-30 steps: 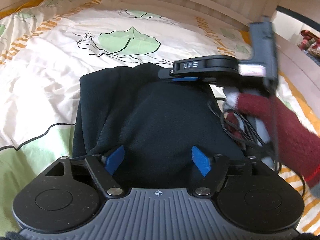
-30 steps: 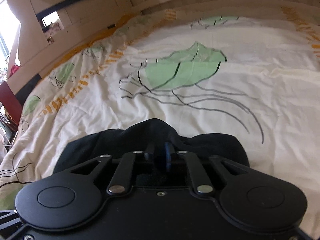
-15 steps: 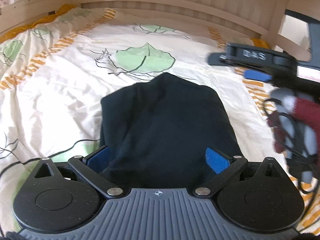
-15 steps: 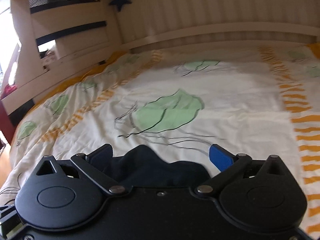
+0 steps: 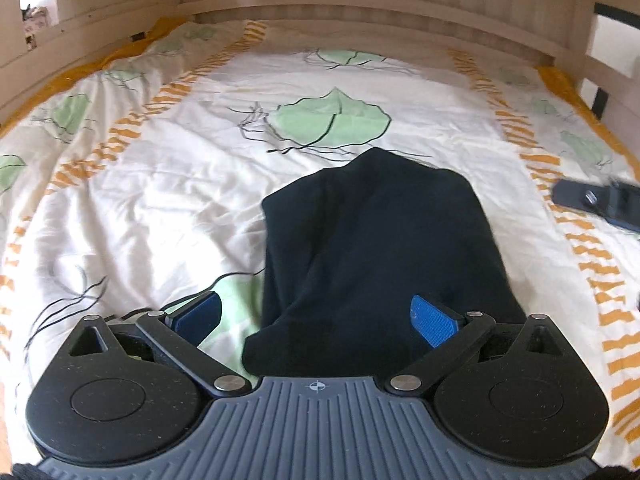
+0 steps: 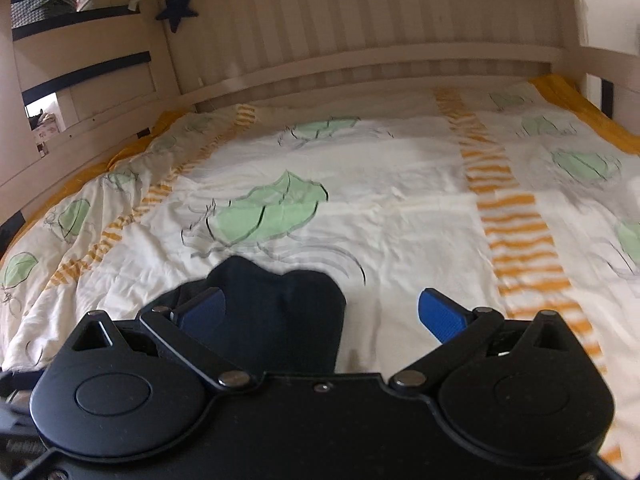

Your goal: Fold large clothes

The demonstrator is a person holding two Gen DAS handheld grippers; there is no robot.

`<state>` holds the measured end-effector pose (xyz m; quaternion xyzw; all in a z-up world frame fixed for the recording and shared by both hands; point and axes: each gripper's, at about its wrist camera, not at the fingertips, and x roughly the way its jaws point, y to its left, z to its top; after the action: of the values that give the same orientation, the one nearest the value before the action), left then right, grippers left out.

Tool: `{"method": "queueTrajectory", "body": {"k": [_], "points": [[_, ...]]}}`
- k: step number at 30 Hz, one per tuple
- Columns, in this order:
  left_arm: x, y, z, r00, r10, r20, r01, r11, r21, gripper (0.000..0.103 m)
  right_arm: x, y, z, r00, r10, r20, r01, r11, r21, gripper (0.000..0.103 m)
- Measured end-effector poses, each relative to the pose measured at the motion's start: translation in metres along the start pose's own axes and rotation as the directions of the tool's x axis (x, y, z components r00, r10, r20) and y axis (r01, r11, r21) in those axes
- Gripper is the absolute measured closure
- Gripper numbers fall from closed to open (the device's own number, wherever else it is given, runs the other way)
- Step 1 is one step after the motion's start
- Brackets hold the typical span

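**Dark garment folded on the bed, both jaws spread wide**

A folded black garment (image 5: pixel 376 256) lies on the leaf-printed duvet (image 5: pixel 168 184) of the bed, nearer its foot edge than the wooden headboard (image 6: pixel 360 28). The left gripper (image 5: pixel 316 316) hovers over the garment's near end, jaws wide apart and holding nothing. The right gripper (image 6: pixel 320 314) sits over the garment's right edge, jaws likewise wide apart and empty. Its dark body shows at the right edge of the left wrist view.
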<state>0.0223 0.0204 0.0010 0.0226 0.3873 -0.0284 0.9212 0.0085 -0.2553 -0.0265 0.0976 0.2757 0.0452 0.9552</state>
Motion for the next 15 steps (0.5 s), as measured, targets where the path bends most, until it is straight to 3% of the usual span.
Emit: {"method": "queueTrajectory", "body": {"k": [10,15], "points": [[-0.029,-0.004,-0.019,0.999,0.044,0.014,-0.044,0.999,0.023,0.001,-0.052,0.014,-0.039,1.000,-0.025,-0.007,0.024,0.997,-0.073,0.000],[-0.033,-0.001,-0.027,0.999,0.038,-0.009,-0.038,0.999,0.008,0.001,-0.061,0.023,-0.054,0.994,-0.079,-0.078,0.071,0.992,-0.102,0.001]]}}
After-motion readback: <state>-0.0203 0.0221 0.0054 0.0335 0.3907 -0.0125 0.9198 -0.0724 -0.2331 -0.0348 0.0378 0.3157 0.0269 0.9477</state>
